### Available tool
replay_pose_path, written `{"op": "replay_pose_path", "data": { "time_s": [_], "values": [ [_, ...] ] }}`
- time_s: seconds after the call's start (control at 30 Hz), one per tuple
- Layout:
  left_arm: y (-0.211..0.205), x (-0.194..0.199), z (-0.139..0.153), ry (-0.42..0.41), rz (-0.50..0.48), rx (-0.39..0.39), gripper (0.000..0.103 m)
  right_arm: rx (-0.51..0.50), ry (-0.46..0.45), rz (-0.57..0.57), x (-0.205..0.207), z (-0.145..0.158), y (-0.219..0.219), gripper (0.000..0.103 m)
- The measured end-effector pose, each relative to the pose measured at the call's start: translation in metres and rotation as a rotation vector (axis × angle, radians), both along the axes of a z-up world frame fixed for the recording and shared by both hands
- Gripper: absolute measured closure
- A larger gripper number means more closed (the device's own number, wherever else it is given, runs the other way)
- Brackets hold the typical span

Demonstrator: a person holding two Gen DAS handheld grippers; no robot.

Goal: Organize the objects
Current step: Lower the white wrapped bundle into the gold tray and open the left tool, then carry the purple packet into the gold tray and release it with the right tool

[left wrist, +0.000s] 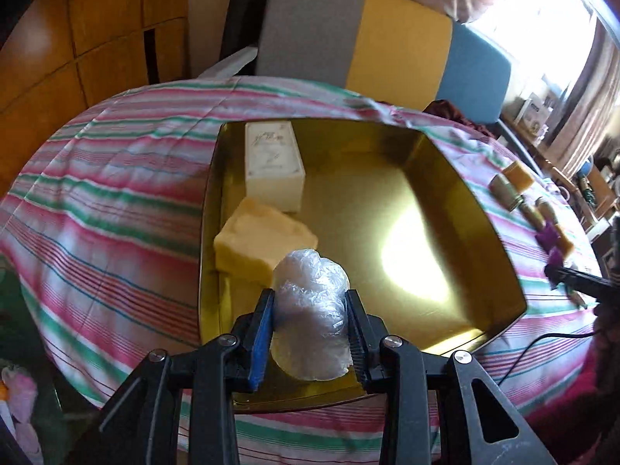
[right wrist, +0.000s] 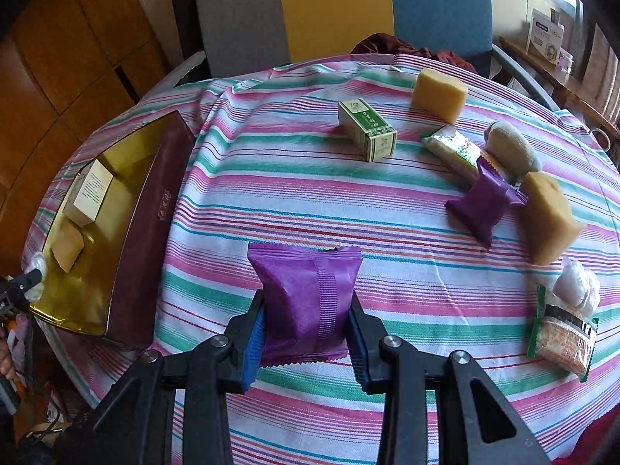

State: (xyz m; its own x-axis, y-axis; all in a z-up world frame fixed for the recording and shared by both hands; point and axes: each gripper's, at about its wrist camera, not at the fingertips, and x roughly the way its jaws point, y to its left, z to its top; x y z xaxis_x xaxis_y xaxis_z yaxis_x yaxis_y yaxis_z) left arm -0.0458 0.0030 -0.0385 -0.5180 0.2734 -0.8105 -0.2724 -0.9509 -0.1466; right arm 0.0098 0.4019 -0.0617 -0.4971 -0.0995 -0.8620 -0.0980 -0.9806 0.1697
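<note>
Tongs status: my left tongs clamp a plastic-wrapped bundle over the gold tin, near corner; right tongs clamp a purple packet above the table. Next: release bundle beside the yellow soap block.

A striped cloth covers the table. Beyond its far edge stands a grey, yellow and blue chair. Wooden panelling lies far left; a bright window far right.
</note>
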Motion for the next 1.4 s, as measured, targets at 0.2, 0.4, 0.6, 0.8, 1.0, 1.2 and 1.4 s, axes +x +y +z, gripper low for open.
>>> {"op": "replay_pose_path", "data": {
  "time_s": [0.2,0.4,0.6,0.8,1.0,1.2,1.4],
  "values": [
    [-0.005,0.001,-0.012,-0.008,0.02,-0.038,0.065,0.002,-0.006,0.003,0.0,-0.001,-0.001,0.066],
    [-0.007,0.002,-0.014,0.005,0.033,-0.069,0.061,0.004,-0.019,-0.001,-0.001,-0.004,-0.001,0.066],
    [-0.01,0.009,-0.006,0.058,0.052,-0.084,0.045,0.011,-0.018,-0.01,0.0,-0.004,0.001,0.066],
    [-0.013,0.019,0.016,0.135,0.082,-0.067,0.045,0.016,-0.015,-0.019,0.0,-0.003,0.002,0.066],
    [-0.012,0.023,0.03,0.182,0.122,-0.065,0.041,0.028,-0.035,-0.039,-0.001,-0.009,0.005,0.066],
    [-0.006,0.029,0.029,0.185,0.112,-0.067,0.039,0.04,-0.052,-0.054,-0.002,-0.014,0.007,0.066],
    [-0.008,0.03,0.027,0.183,0.116,-0.071,0.039,0.029,-0.041,-0.064,-0.001,-0.01,0.006,0.066]
  ]
}}
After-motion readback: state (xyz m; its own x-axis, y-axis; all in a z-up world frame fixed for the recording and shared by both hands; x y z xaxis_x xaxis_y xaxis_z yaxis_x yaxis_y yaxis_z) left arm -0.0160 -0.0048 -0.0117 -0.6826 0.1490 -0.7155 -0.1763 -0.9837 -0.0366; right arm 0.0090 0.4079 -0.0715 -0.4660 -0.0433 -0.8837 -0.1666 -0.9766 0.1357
